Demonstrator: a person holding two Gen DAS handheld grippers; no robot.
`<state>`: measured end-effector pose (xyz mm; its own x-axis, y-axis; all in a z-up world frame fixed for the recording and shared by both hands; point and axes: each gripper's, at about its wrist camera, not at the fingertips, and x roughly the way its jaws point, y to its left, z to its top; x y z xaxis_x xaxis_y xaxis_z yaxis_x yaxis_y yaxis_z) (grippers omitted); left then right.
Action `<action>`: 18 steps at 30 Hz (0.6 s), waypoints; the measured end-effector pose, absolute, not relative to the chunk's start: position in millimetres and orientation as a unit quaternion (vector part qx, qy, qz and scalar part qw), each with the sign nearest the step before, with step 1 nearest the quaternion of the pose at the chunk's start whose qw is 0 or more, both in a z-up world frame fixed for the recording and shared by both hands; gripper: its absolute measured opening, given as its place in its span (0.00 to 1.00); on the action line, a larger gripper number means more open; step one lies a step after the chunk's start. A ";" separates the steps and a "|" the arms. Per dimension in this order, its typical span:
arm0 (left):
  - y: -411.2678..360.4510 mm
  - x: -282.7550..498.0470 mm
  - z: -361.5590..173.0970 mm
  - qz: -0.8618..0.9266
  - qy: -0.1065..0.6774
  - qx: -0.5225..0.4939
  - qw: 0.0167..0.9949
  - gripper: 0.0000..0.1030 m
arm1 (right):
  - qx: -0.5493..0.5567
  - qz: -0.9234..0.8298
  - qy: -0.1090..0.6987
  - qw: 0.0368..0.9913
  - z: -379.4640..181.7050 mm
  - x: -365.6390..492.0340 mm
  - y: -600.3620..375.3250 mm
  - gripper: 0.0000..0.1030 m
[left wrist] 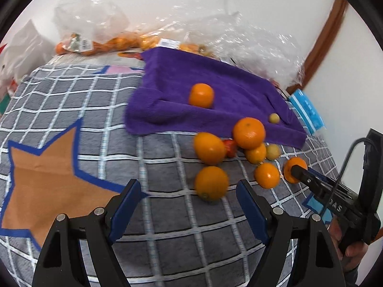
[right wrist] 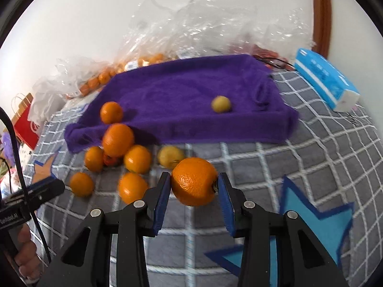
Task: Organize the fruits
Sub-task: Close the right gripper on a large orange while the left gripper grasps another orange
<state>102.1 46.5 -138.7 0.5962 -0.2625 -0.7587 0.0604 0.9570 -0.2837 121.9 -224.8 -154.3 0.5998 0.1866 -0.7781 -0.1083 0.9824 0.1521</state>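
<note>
My right gripper (right wrist: pixel 194 178) is shut on an orange (right wrist: pixel 193 183), its blue pads pressing both sides just above the checked bedspread (right wrist: pixel 251 157). From the left wrist view that gripper's fingertip (left wrist: pixel 298 170) covers the same orange (left wrist: pixel 292 165). My left gripper (left wrist: pixel 189 186) stands open and holds nothing; a loose orange (left wrist: pixel 211 183) lies just beyond its right finger. Several oranges, a red fruit (left wrist: pixel 230 147) and a yellow one (right wrist: pixel 170 156) cluster at the front edge of a purple towel (right wrist: pixel 191 91). On the towel rest one orange (left wrist: pixel 201 95) and a small yellow-green fruit (right wrist: pixel 221 104).
Clear plastic bags (left wrist: pixel 239 38) with more oranges lie along the white wall behind the towel. A blue tissue pack (right wrist: pixel 325 81) sits at the right, a red paper bag (right wrist: pixel 25 124) at the left. A person's hand (right wrist: pixel 26 251) grips the left tool.
</note>
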 end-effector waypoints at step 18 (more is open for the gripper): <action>29.2 106.7 -146.5 -0.068 0.439 -0.071 0.893 0.32 | 0.040 0.087 0.435 0.896 -169.7 132.1 -228.6 0.38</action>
